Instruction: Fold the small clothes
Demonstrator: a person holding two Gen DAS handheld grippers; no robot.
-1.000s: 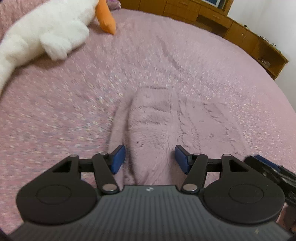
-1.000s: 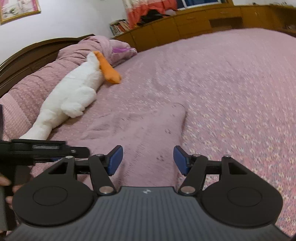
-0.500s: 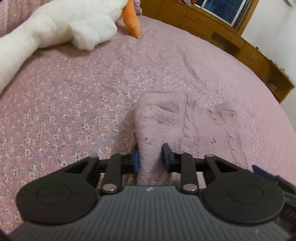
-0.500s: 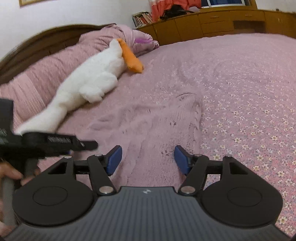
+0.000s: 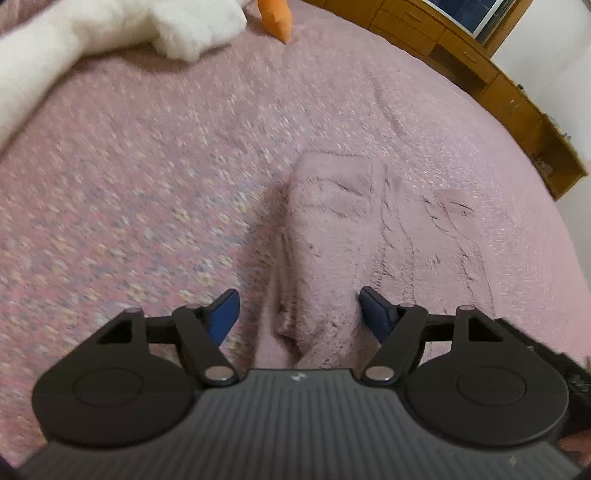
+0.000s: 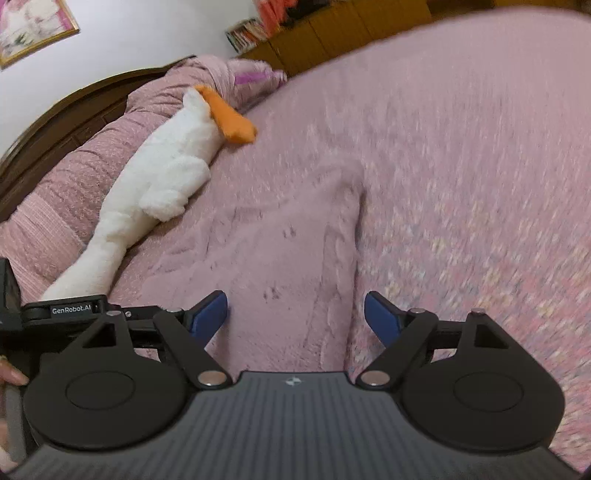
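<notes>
A pink fuzzy garment (image 5: 332, 236) lies spread on a bed (image 5: 147, 166) covered in a pink floral spread, its colour close to that of the bedding beneath it. In the left wrist view, a folded, raised strip of the garment runs away from the camera between the blue pads of the left gripper (image 5: 297, 314); the jaws are opening, the pads stand clear of the cloth on both sides, and the strip's near end sits between them. To the right of that strip the rest of the garment lies flat, creased with dark lines. In the right wrist view, the right gripper (image 6: 295, 317) hangs over the garment's near part, its jaws also opening, with flat cloth below the gap and neither pad pressing on it; the garment's right edge runs close to the right-hand pad, and a narrower part reaches away up the bed. A white plush toy (image 6: 155, 181) with an orange beak (image 6: 231, 120) lies along the pink pillows (image 6: 74, 184) by the dark wooden headboard (image 6: 66, 110), well apart from the garment. Wooden cabinets (image 5: 480, 62) line the far side of the room, and a framed picture (image 6: 29, 26) hangs on the white wall. Both views are blurred. A fingertip (image 6: 11, 376) shows at the left edge of the right wrist view, beside the black body of the other tool.
</notes>
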